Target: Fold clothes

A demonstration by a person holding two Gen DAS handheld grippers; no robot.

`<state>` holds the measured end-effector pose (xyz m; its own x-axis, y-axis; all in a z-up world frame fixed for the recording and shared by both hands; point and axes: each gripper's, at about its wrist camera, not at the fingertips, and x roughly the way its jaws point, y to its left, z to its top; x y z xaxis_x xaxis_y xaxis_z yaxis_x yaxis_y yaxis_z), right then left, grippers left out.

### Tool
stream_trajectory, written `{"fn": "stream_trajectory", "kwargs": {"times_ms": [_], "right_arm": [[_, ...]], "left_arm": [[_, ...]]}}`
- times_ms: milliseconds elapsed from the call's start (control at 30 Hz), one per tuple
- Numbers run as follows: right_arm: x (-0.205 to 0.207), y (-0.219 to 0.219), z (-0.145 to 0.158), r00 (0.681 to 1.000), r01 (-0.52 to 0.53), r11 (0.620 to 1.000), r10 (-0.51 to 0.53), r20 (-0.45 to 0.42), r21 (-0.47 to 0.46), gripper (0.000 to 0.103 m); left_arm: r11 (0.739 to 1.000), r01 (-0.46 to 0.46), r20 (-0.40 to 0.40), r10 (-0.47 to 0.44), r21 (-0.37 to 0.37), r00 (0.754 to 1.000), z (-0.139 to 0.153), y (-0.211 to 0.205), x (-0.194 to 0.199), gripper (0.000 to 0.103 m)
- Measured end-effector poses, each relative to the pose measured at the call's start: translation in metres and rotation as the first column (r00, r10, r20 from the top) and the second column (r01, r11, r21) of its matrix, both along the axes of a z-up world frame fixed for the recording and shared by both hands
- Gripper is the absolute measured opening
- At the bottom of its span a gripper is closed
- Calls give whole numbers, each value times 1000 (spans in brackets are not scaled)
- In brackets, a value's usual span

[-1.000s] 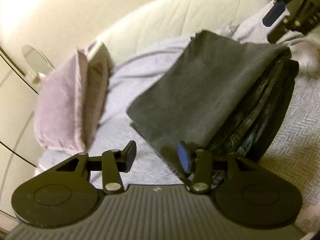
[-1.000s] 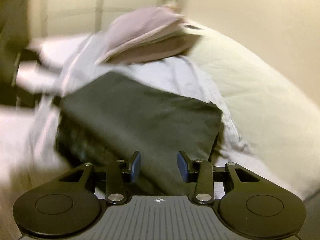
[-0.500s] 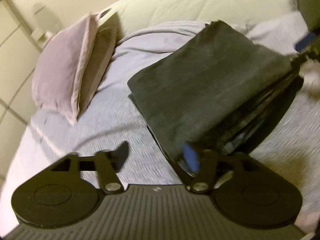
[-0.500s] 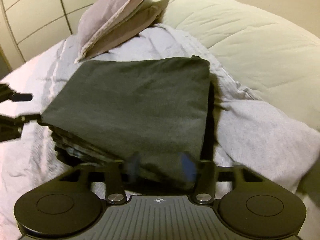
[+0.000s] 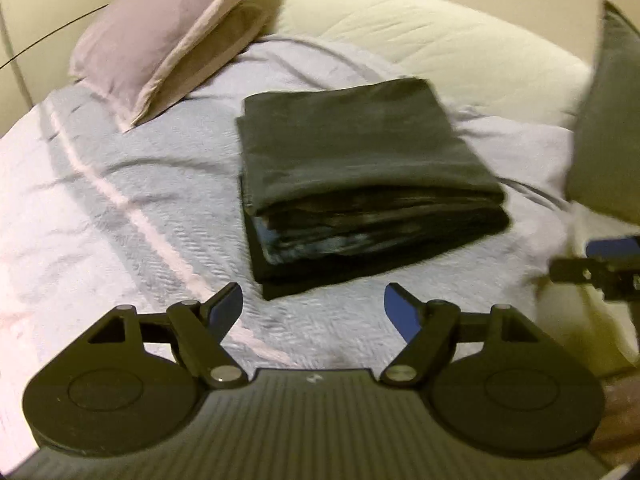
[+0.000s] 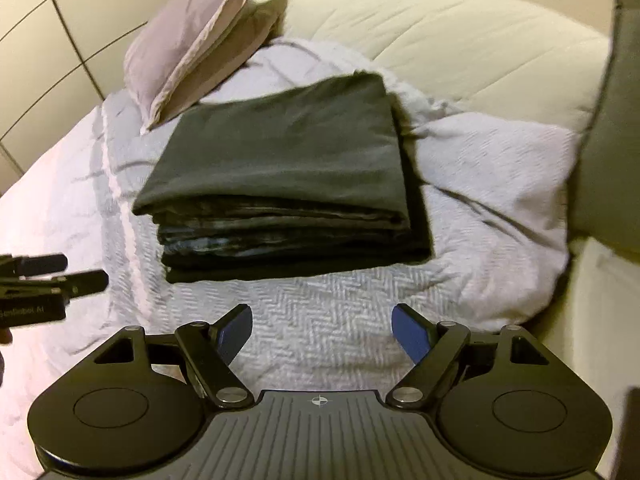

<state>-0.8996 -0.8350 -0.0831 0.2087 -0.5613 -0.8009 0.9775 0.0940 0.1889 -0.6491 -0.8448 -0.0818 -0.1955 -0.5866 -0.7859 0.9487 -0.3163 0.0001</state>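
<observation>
We find the stack of folded dark clothes (image 5: 360,152) lying flat on the pale bedspread (image 5: 132,200) in the middle of the bed, its layered folds facing the near side. The left hand-held gripper (image 5: 313,309) hangs just near of the stack, jaws wide and still opening, nothing between them. The right hand-held gripper (image 6: 322,330) likewise stands on the near side, jaws opening, with only bedspread between them. Neither touches the stack. At the far left we note a pink pillow (image 5: 160,36) leaning on a second one; a cream quilt (image 5: 420,28) runs along the far side.
</observation>
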Motion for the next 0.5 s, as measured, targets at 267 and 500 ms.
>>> {"fn": "stream_trajectory", "kwargs": {"times_ms": [267,500], "right_arm": [[22,66,42,996,75,996,-77,-38,-45,80],[36,113,76,992,117,985,-122,-28,-129,80]], "left_arm": [[985,162,12,-162,-61,987,37,66,2,75],[968,211,53,-206,-136,977,62,102,13,75]]}}
